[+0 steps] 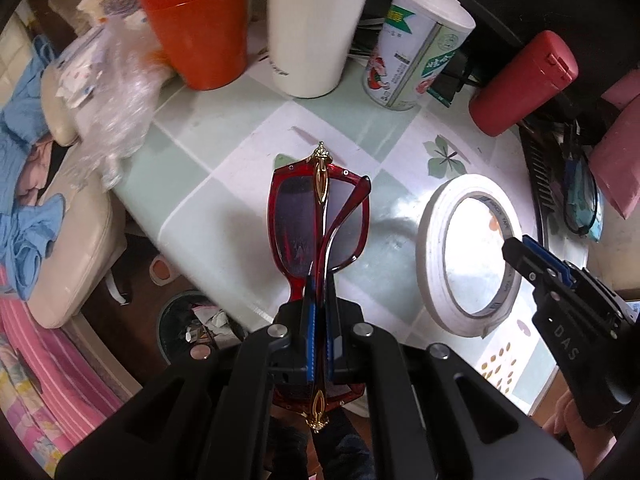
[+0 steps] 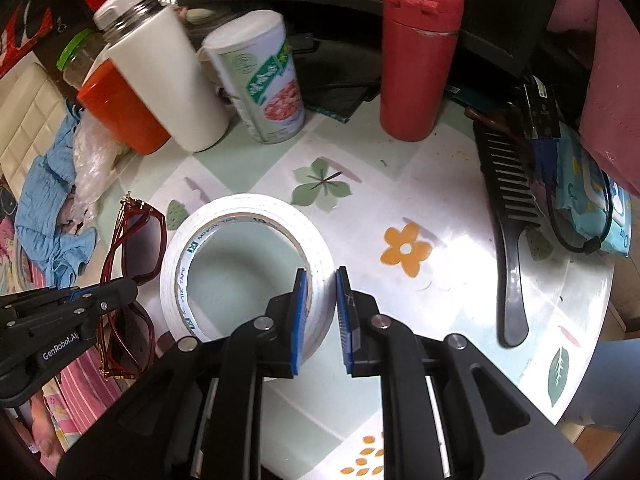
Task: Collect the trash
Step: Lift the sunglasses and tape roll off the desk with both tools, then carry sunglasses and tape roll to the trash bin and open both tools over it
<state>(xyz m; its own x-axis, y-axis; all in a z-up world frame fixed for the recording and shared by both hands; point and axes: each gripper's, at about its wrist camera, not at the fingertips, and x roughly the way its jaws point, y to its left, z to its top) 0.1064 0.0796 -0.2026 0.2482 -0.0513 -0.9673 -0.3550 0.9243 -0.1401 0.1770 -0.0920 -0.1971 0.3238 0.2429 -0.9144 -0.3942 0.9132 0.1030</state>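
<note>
My left gripper (image 1: 319, 280) is shut on folded red sunglasses (image 1: 316, 216) with gold trim and holds them just over the table's left edge; they also show in the right wrist view (image 2: 134, 248). My right gripper (image 2: 323, 274) straddles the near wall of a white tape roll (image 2: 248, 216) lying flat on the table, one pad inside the ring and one outside, the pads close against the wall. The roll also shows in the left wrist view (image 1: 434, 248). A crumpled clear plastic bag (image 1: 116, 112) lies at the table's left edge. A trash bin (image 1: 192, 328) stands on the floor below.
An orange cup (image 1: 192, 20), a white bottle (image 1: 316, 20), a printed canister (image 1: 412, 48) and a red flask (image 1: 524, 80) stand at the back of the floral table (image 1: 224, 152). A black comb (image 2: 508, 232) and a blue packet (image 2: 592, 200) lie at the right. A chair with blue cloth (image 1: 24, 128) is left.
</note>
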